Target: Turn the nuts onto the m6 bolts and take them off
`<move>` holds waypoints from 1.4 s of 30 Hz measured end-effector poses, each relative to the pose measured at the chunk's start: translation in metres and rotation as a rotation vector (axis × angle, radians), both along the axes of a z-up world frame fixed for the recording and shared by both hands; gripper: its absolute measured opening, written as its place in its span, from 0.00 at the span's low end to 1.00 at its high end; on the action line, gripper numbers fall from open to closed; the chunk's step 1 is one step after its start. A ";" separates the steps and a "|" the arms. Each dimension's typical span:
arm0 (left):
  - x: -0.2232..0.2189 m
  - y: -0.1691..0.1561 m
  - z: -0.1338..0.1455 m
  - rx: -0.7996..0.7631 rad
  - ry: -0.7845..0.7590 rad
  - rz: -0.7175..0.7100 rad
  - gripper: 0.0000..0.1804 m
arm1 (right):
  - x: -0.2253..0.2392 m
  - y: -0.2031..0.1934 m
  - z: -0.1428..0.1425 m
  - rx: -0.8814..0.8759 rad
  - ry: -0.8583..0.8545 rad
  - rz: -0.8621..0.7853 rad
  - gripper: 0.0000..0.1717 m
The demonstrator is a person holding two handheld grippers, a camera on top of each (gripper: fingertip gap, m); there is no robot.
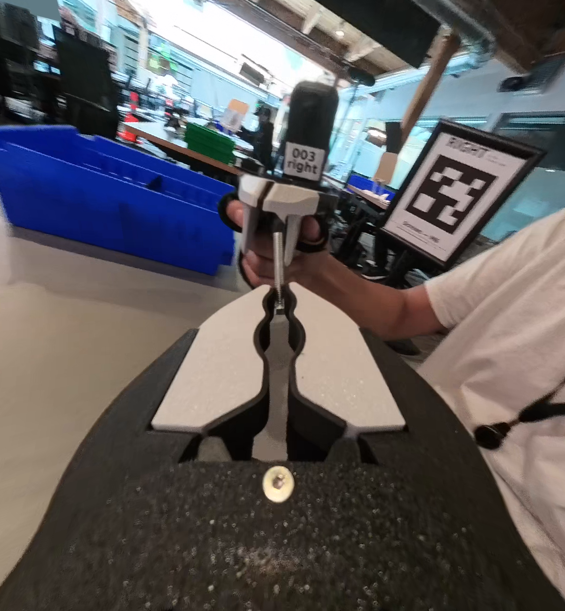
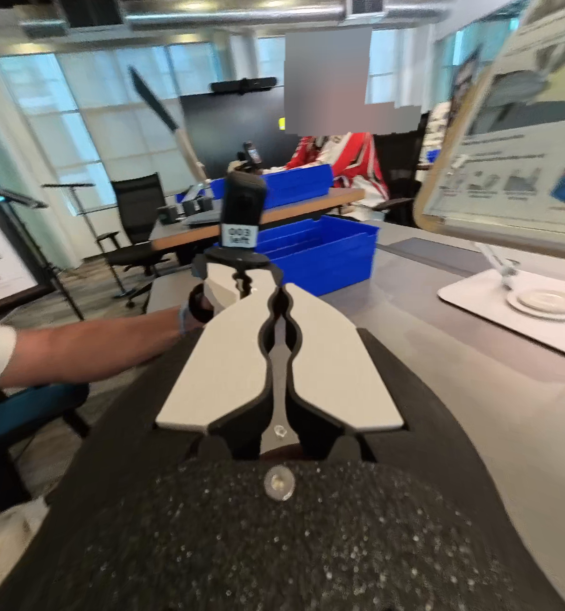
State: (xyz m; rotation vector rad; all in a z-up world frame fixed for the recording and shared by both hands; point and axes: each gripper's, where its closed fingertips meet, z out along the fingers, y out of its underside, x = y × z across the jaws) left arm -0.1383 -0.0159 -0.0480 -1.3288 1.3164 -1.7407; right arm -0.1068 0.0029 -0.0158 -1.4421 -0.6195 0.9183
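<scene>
Grey tabletop (image 2: 439,330). On it: blue divided plastic bin (image 2: 324,254) toward the far edge, darker grey mat (image 2: 439,254) lying flat beside the bin, white base plate (image 2: 492,297) of a document stand at right, a round white disc (image 2: 545,301) on that plate.

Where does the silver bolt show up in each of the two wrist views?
Left wrist view: the bolt stands near centre, its lower end between the left gripper fingertips, rising toward the right gripper.
Right wrist view: only a sliver of it, above centre in the far left gripper's jaws, blurred.
Shared landmark: the blue bin.
</scene>
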 end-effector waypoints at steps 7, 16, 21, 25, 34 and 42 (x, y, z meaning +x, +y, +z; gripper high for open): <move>-0.010 0.073 -0.015 0.127 0.118 0.628 0.03 | 0.040 0.041 -0.036 -0.097 0.076 -0.487 0.13; -0.051 0.063 -0.030 0.233 0.223 1.136 0.03 | 0.027 0.037 -0.061 0.016 -0.154 -0.630 0.13; -0.064 0.079 -0.042 0.200 0.231 1.166 0.03 | 0.031 0.035 -0.062 0.005 -0.144 -0.632 0.12; -0.061 0.079 -0.043 0.145 0.208 1.123 0.03 | 0.037 0.037 -0.062 -0.042 -0.084 -0.626 0.11; -0.093 0.048 0.033 0.303 0.063 0.942 0.03 | 0.034 0.037 -0.063 -0.039 -0.115 -0.595 0.12; -0.169 0.049 0.013 0.231 0.116 1.147 0.03 | -0.124 -0.017 -0.101 -0.109 -0.659 0.157 0.14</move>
